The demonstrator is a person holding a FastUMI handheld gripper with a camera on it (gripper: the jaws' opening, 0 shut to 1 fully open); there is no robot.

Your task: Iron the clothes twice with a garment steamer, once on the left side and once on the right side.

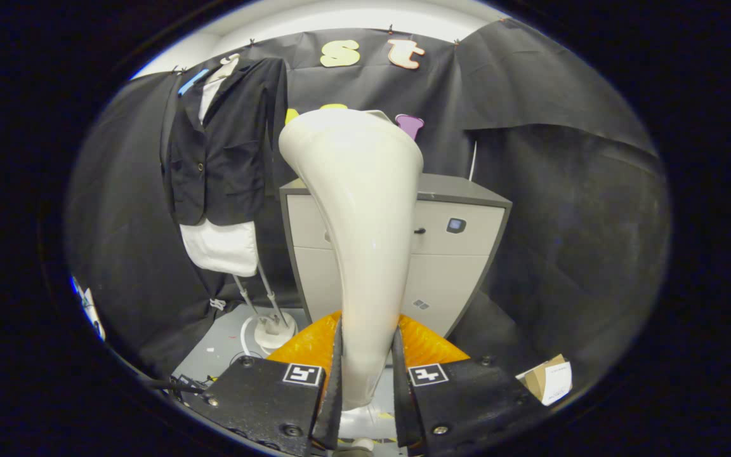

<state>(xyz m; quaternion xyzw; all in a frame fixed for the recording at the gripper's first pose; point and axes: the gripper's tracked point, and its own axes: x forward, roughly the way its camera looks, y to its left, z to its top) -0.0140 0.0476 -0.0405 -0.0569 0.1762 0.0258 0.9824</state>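
Rising straight up between the two fingers, the white steamer head (pixel 356 222) was clamped tight by the gripper (pixel 365 381), a finger pressing on each side. Far off to the left, a dark jacket (pixel 226 146) hung over a white shirt (pixel 221 244) on a stand (pixel 273 327). Behind the steamer stood a grey cabinet (pixel 460 247).

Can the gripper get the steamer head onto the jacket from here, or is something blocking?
Probably yes. The gripper is shut on the steamer, and the jacket hangs ahead beside the cabinet, with open space in front of it. It would need to swing toward the jacket, away from the cabinet.
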